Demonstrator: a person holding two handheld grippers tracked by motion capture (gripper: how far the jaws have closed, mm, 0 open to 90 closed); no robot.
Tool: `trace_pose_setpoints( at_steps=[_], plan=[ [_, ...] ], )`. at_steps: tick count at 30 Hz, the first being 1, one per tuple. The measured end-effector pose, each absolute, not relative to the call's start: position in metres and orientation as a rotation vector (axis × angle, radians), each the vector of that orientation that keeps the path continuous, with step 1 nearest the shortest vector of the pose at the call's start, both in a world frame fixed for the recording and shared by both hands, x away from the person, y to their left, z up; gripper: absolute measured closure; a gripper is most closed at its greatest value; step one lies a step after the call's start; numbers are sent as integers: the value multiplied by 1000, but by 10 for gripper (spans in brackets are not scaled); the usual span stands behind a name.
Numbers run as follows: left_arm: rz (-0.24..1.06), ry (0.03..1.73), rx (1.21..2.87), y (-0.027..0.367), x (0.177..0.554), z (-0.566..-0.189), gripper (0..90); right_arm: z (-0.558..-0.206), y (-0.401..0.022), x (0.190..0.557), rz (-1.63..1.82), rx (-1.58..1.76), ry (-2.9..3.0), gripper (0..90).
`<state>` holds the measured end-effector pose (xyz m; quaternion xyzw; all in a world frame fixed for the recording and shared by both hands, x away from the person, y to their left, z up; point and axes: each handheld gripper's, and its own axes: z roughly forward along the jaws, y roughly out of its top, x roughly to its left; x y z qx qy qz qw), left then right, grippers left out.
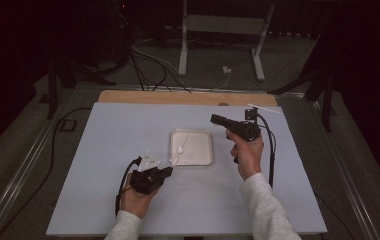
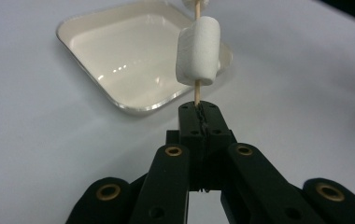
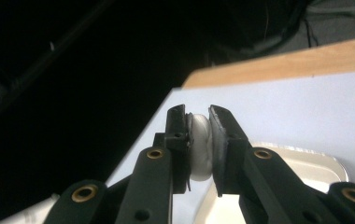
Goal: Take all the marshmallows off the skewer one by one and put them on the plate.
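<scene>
My left gripper (image 1: 165, 171) sits low at seven o'clock, jaws clamped tight; my right gripper (image 1: 214, 118) is raised at one o'clock, pinching.

Lab-type recording room: dark curtained walls, loose cables (image 1: 148, 62) on floor, white stand legs (image 1: 220, 45), pale work surface (image 1: 103, 150) between metal rails (image 1: 18, 175).

The room is dim, its far side nearly black. A pale tabletop (image 1: 128, 200) with a wooden far edge stands on grey floor (image 1: 203, 70). Beyond it are white frame legs (image 1: 183, 45) and loose cables (image 1: 148, 60).
</scene>
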<state>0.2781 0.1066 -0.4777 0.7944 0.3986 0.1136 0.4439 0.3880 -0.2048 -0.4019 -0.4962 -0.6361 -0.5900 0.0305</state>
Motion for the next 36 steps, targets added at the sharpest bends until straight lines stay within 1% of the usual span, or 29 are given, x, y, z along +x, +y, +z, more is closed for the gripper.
trace_pose_setpoints(
  at_steps=[3, 8, 13, 15, 16, 17, 18, 19, 22, 23, 26, 31, 36],
  plan=[
    [278, 986, 1964, 104, 277, -477, 900, -414, -191, 387, -1742, -1512, -2077, 778],
    [265, 997, 1934, 105, 277, -476, 900, -447, -167, 390, -1577, -1536, -2221, 770],
    [252, 1016, 1913, 109, 279, -477, 900, -473, -157, 395, -1460, -1573, -2278, 763],
    [249, 1016, 1912, 109, 279, -477, 900, -480, -155, 397, -1419, -1574, -2302, 737],
    [247, 1017, 1912, 109, 279, -477, 900, -482, -153, 397, -1399, -1572, -2304, 704],
    [246, 1016, 1913, 109, 279, -477, 900, -484, -152, 398, -1385, -1571, -2312, 654],
    [245, 1017, 1913, 108, 280, -478, 900, -486, -151, 398, -1373, -1577, -2320, 584],
    [243, 1017, 1913, 108, 280, -478, 900, -487, -150, 398, -1359, -1587, -2329, 538],
    [241, 1019, 1914, 108, 280, -478, 900, -487, -149, 397, -1355, -1595, -2353, 403],
    [242, 1021, 1914, 108, 280, -478, 900, -486, -151, 398, -1354, -1598, -2327, 371],
    [239, 1029, 1904, 108, 281, -479, 900, -483, -155, 395, -1414, -1569, -2241, 300],
    [236, 1032, 1897, 108, 282, -480, 900, -472, -151, 382, -1509, -1419, -2189, 190],
    [226, 1028, 1893, 106, 283, -480, 900, -464, -141, 368, -1567, -1304, -2135, 167]
  ],
)
